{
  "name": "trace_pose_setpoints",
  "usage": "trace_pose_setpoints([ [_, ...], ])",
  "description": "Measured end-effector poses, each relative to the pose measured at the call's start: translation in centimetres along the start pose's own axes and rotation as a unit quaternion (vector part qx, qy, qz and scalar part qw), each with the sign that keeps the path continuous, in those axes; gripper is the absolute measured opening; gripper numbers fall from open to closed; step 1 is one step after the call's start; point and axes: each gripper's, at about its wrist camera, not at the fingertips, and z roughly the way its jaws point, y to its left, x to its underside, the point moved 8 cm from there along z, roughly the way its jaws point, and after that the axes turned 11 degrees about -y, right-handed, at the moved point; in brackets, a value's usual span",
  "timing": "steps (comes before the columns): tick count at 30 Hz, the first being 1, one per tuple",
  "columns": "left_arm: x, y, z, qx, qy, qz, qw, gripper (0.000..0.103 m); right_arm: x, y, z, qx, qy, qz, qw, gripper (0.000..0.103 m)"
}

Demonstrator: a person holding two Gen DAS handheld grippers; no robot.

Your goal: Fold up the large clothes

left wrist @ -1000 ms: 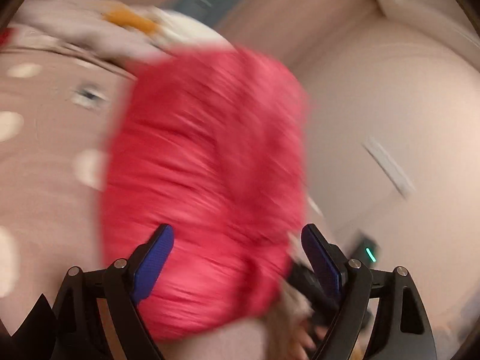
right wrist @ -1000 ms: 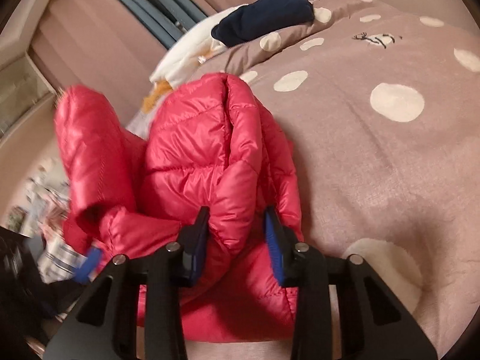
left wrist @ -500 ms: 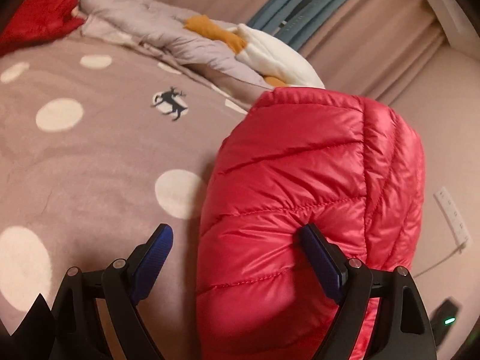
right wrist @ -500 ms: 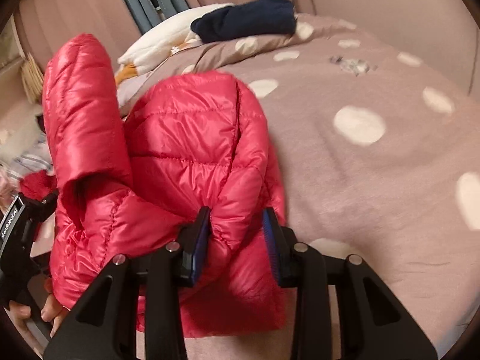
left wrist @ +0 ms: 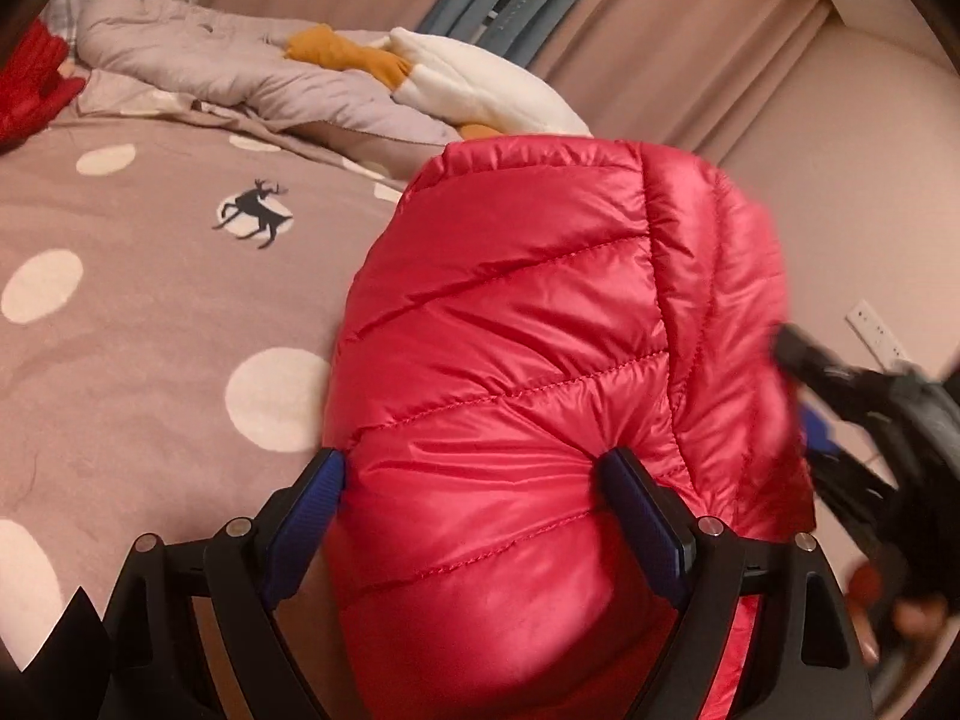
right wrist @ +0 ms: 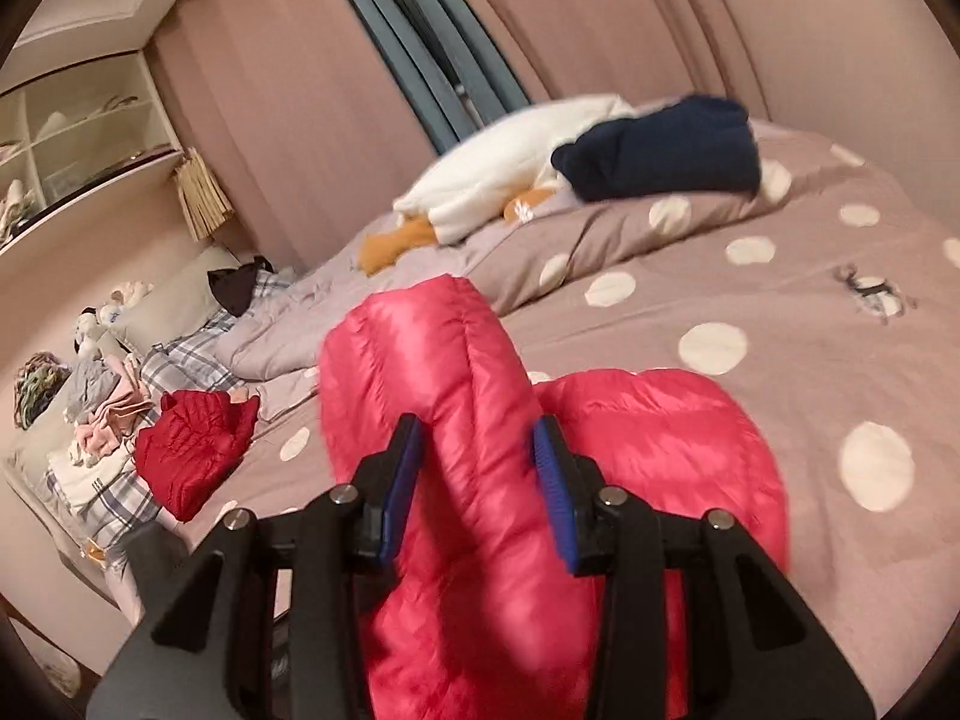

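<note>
Both tongs (left wrist: 471, 501) (right wrist: 477, 468) pinch a shiny, quilted red puffer jacket (left wrist: 540, 360).

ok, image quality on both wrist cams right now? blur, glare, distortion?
Left wrist: red puffer jacket sharp with sheen on the fabric; right gripper at the right edge motion-smeared. Right wrist: jacket between the fingers blurred, navy garment soft. Both: warm dim light, fisheye bending, dark corners.
</note>
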Motion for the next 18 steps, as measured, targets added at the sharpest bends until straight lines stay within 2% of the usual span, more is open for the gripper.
trace_pose_setpoints([
  [3,-0.6,1.0,0.3,-0.003,-0.013,-0.043,0.9990,0.086,1.4,-2.8,3.0,0.036,0.046,0.026,0.998,0.039],
  [6,-1.2,1.8,0.7,-0.018,-0.026,-0.071,0.9970,0.086,3.4,-4.9,3.7,0.035,0.057,0.062,0.996,0.039],
  [8,-1.0,1.6,0.9,-0.025,-0.034,-0.062,0.9972,0.086,4.3,-5.5,3.1,0.049,0.049,0.052,0.996,0.039],
  [13,-1.3,0.5,0.1,-0.065,-0.092,-0.028,0.9933,0.086,5.3,-6.5,2.7,0.109,0.043,0.001,0.993,0.041],
  [16,-1.6,0.7,-0.4,-0.109,-0.116,-0.007,0.9872,0.086,5.3,-7.6,3.2,0.151,0.041,-0.030,0.987,0.042],
  [18,-1.5,0.9,0.4,-0.124,-0.102,0.016,0.9869,0.086,5.6,-8.4,3.0,0.165,0.043,-0.042,0.984,0.042],
])
